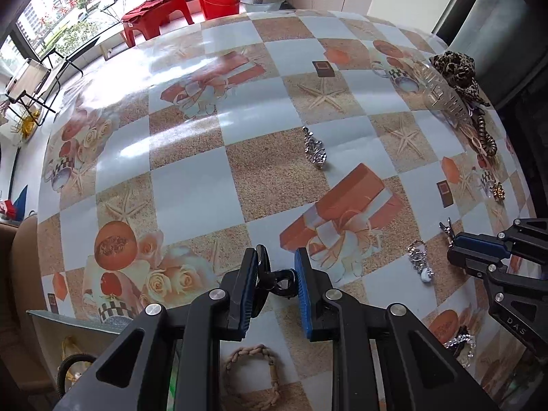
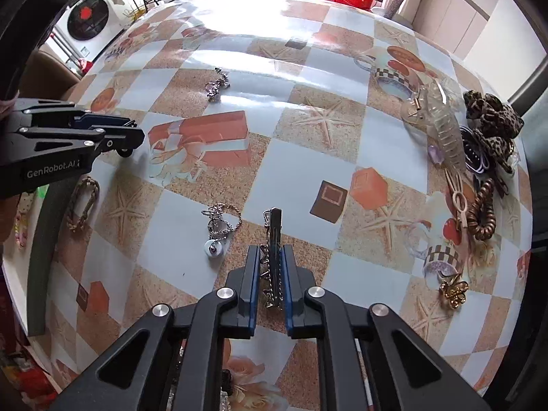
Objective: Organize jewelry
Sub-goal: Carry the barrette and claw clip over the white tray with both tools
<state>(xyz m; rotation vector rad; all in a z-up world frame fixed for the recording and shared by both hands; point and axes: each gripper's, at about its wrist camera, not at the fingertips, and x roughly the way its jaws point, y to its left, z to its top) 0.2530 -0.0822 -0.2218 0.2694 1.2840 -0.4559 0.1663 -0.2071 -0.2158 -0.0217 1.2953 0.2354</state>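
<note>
In the left wrist view my left gripper [image 1: 277, 262] points down at the checked tablecloth [image 1: 191, 185], its blue pads pressed on a black claw hair clip [image 1: 279, 281]. In the right wrist view my right gripper [image 2: 271, 257] is shut on a silver zigzag metal hair clip [image 2: 274, 236] that stands upright between the pads, its tip past the fingertips. The left gripper [image 2: 132, 137] also appears at the left edge of that view. Loose on the cloth lie a silver chain with a white pendant [image 2: 215, 229], another silver piece [image 2: 216, 85] and a braided rope bracelet [image 1: 251, 376].
At the table's right edge lie a clear claw clip [image 2: 441, 126], a leopard scrunchie [image 2: 493, 116], a brown coil hair tie [image 2: 481, 212], a beige clip [image 2: 457, 202] and a gold brooch [image 2: 453, 293]. A grey box [image 1: 68, 320] sits at the near left.
</note>
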